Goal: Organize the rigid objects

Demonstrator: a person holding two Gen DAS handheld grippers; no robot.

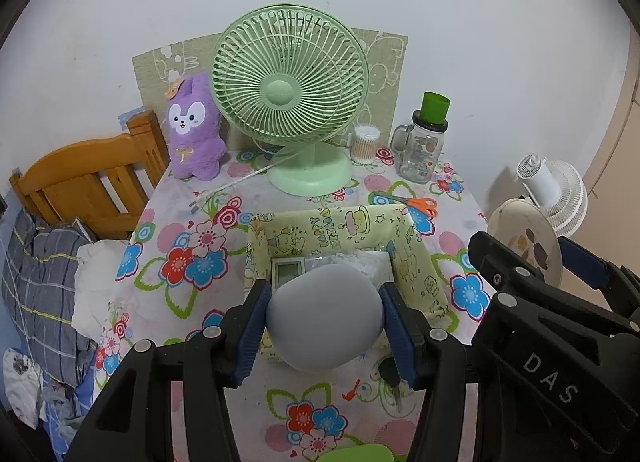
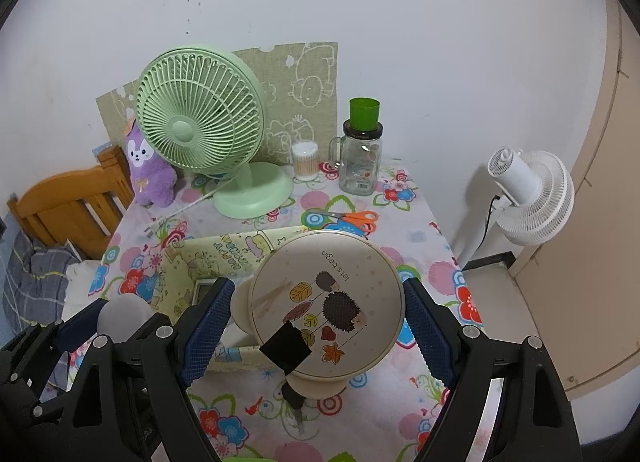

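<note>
Holding: left gripper (image 1: 325, 316) clamped on grey egg-shaped object (image 1: 325, 318); right gripper (image 2: 316, 316) clamped on cream round container (image 2: 326, 304), both above yellow box (image 1: 416, 262).

A plain white wall (image 2: 400, 21) stands far behind the floral-clothed surface (image 2: 360, 402). A wooden bed frame (image 1: 80, 177) sits left; a white standing fan (image 2: 528, 197) right.

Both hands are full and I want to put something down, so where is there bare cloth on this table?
Free: the cloth left of the box, between it and the table's left edge, and the near strip in front of it. Crowded: the back row of plush, fan, swabs and jar; scissors lie behind the box.
</note>
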